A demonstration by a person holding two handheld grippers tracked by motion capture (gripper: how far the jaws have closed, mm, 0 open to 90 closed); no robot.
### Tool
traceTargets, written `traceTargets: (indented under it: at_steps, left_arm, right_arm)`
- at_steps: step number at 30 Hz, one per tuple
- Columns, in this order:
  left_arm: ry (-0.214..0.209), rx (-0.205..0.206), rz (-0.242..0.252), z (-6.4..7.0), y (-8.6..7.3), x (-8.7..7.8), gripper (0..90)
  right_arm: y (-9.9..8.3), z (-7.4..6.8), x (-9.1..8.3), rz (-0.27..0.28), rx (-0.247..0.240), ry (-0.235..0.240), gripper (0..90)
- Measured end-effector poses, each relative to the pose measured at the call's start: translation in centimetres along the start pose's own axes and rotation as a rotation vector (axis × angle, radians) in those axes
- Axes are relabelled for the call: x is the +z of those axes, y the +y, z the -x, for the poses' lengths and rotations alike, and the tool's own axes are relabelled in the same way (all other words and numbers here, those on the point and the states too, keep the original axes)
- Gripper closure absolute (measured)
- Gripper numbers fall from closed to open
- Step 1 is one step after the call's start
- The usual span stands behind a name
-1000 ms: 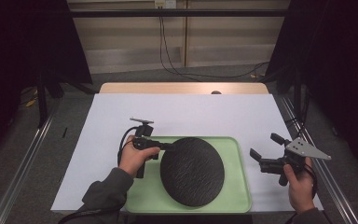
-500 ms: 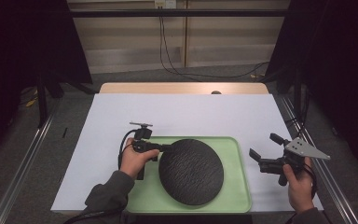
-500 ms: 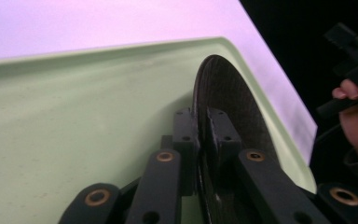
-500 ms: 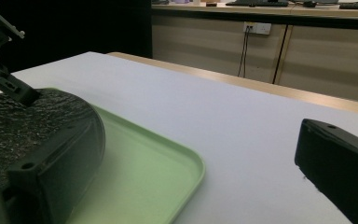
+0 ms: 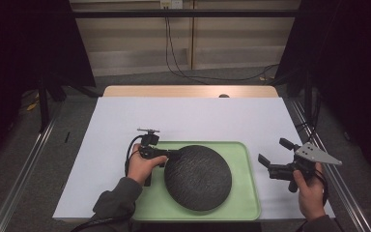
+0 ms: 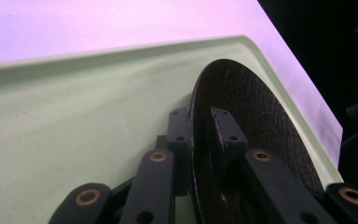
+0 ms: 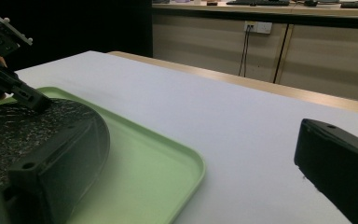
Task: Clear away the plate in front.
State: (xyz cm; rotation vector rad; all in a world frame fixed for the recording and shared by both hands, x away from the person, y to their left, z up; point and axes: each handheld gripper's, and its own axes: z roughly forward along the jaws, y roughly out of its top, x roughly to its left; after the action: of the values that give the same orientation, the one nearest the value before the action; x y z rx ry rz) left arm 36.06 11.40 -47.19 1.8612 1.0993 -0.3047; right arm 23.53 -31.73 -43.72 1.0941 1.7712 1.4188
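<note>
pinching the rim of a black, rough-textured round plate (image 5: 198, 177) on the green tray (image 5: 246, 203), my left hand-held gripper (image 5: 166, 154); right hand-held gripper (image 5: 274, 157) spread. no writing readable.

The left hand-held gripper (image 5: 171, 153), clamped on the nine o'clock rim of the black plate (image 5: 198, 177), slides a touch further toward nine o'clock than a second ago, dragging the plate with it across the green tray (image 5: 244, 193), and the left hand (image 5: 142, 164) follows.
</note>
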Motion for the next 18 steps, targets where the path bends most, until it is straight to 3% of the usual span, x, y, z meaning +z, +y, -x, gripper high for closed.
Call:
traceTargets:
  at_steps: [2, 18]
  left_arm:
    - [-0.008, -0.014, 0.007, -0.03, -0.1, 0.19, 78.8]
    - [0.022, -0.003, 0.009, -0.5, -0.41, 0.68, 76.6]
  right_arm:
    - [-0.01, 0.03, 0.02, -0.003, -0.001, 0.001, 0.0]
    - [-0.05, 0.0, 0.06, -0.009, -0.006, 0.005, 0.2]
